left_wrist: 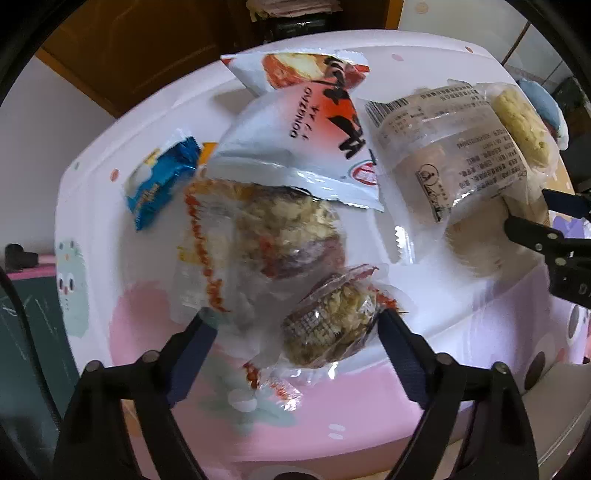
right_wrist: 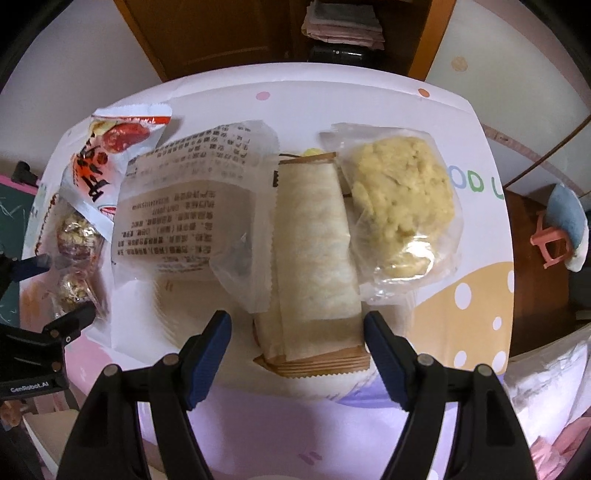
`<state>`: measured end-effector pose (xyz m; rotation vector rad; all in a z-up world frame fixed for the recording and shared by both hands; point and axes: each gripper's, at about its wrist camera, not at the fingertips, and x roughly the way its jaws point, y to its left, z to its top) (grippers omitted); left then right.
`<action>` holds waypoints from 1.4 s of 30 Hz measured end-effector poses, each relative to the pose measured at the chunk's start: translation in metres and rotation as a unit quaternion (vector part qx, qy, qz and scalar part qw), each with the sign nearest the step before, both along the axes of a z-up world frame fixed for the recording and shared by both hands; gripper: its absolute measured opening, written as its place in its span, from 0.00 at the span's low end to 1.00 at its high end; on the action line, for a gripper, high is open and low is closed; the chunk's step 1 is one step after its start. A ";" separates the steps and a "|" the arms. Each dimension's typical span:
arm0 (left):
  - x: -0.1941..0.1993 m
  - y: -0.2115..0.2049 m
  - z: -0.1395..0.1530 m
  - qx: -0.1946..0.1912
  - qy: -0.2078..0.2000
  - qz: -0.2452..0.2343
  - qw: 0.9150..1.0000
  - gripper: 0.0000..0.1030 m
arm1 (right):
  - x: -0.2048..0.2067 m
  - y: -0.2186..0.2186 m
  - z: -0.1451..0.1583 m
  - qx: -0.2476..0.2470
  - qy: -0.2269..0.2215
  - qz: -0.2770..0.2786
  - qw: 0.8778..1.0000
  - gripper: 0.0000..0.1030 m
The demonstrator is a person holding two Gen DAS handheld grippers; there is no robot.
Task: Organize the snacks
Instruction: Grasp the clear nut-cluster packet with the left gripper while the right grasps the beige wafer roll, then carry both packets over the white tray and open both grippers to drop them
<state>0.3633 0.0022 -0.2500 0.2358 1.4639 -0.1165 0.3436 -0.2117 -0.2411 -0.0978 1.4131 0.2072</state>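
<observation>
Left gripper [left_wrist: 295, 325], jaws wide, straddles a clear-wrapped brown granola ball [left_wrist: 328, 328] at lower centre of the white pastel-printed tray [left_wrist: 92, 177], gripping nothing. Right gripper [right_wrist: 297, 328], equally wide and empty, frames the tan-wrapped pale wafer stack [right_wrist: 314, 258]. Overlapping crinkly wrappers risk snagging neighbours.

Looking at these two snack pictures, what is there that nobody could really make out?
- Blue snack packet, left wrist view: its right end is hidden under the white-and-red bag.
- Small print on the clear wrapper, right wrist view: too small to read.
- Yellow item behind the tan-wrapped roll, right wrist view: only a sliver shows.
- Stacked cloth on the shelf, right wrist view: cut off by the top edge.
</observation>
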 end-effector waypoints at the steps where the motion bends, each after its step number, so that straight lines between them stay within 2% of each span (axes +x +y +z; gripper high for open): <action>1: 0.001 -0.005 0.000 -0.005 0.002 0.001 1.000 0.75 | 0.002 0.005 -0.001 -0.004 0.000 0.000 1.000 0.73; 2: 0.002 -0.008 0.000 -0.010 0.003 0.003 1.000 0.71 | 0.002 0.008 -0.001 -0.010 -0.001 0.001 1.000 0.72; 4: 0.002 -0.009 0.000 -0.041 0.014 0.007 0.999 0.48 | 0.000 0.011 0.000 -0.020 -0.005 0.001 1.000 0.61; 6: 0.001 -0.009 0.001 -0.049 0.017 0.017 0.999 0.47 | -0.002 0.017 0.000 -0.018 -0.007 0.002 1.000 0.52; 13: -0.018 -0.017 0.010 -0.046 0.002 0.013 0.999 0.39 | -0.017 0.020 0.002 -0.009 0.009 0.010 1.000 0.51; 18: -0.034 -0.016 0.017 -0.037 -0.004 0.015 0.999 0.39 | -0.031 0.005 0.016 0.030 0.016 -0.013 0.999 0.51; 23: -0.051 -0.008 0.037 -0.062 -0.022 0.029 0.997 0.39 | -0.054 -0.013 0.042 0.074 0.006 -0.035 0.997 0.51; 29: -0.078 -0.004 0.085 -0.105 -0.061 0.032 0.992 0.39 | -0.100 -0.039 0.071 0.119 -0.021 -0.034 0.992 0.51; 33: -0.113 -0.011 0.132 -0.125 -0.113 0.021 0.986 0.39 | -0.130 -0.053 0.107 0.157 -0.059 -0.026 0.986 0.51; 38: -0.173 -0.012 0.208 -0.151 -0.191 0.004 0.970 0.39 | -0.187 -0.049 0.167 0.191 -0.133 0.000 0.973 0.51; 42: -0.227 -0.011 0.262 -0.163 -0.256 -0.006 0.953 0.39 | -0.236 -0.046 0.214 0.193 -0.202 0.026 0.960 0.51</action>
